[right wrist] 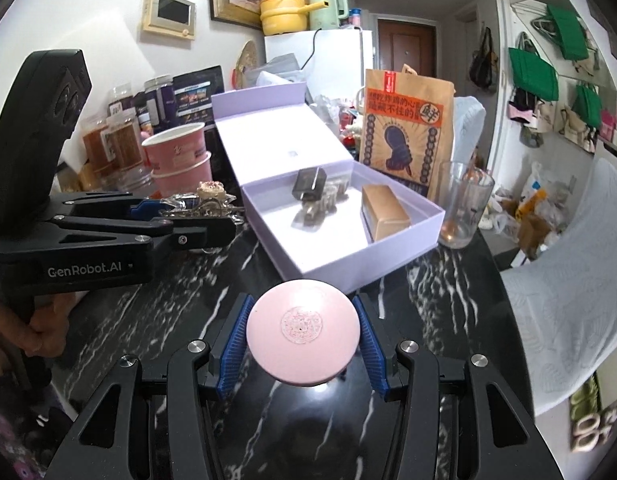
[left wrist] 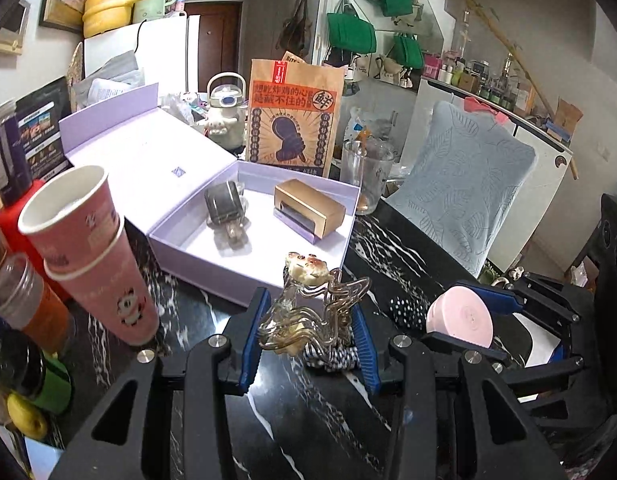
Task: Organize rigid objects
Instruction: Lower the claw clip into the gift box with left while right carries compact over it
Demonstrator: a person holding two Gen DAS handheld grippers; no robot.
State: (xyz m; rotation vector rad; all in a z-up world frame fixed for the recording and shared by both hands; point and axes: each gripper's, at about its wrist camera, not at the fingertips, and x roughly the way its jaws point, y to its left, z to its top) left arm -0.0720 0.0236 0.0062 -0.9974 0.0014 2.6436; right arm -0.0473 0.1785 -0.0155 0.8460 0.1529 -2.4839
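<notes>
1. The left gripper clenches a clear hair claw clip just before the lilac box's near wall.
2. The right gripper grasps a pink round case by its edges, also just in front of that box.
3. Inside the box lie a gold carton and a dark bottle.
4. All rests on a black marble table in a cluttered room; pink paper cups stand left of the box, a drinking glass right.
5. Behind the box stands a paper bag with Chinese print; the left gripper's body reads "GenRobot.AI".
</notes>
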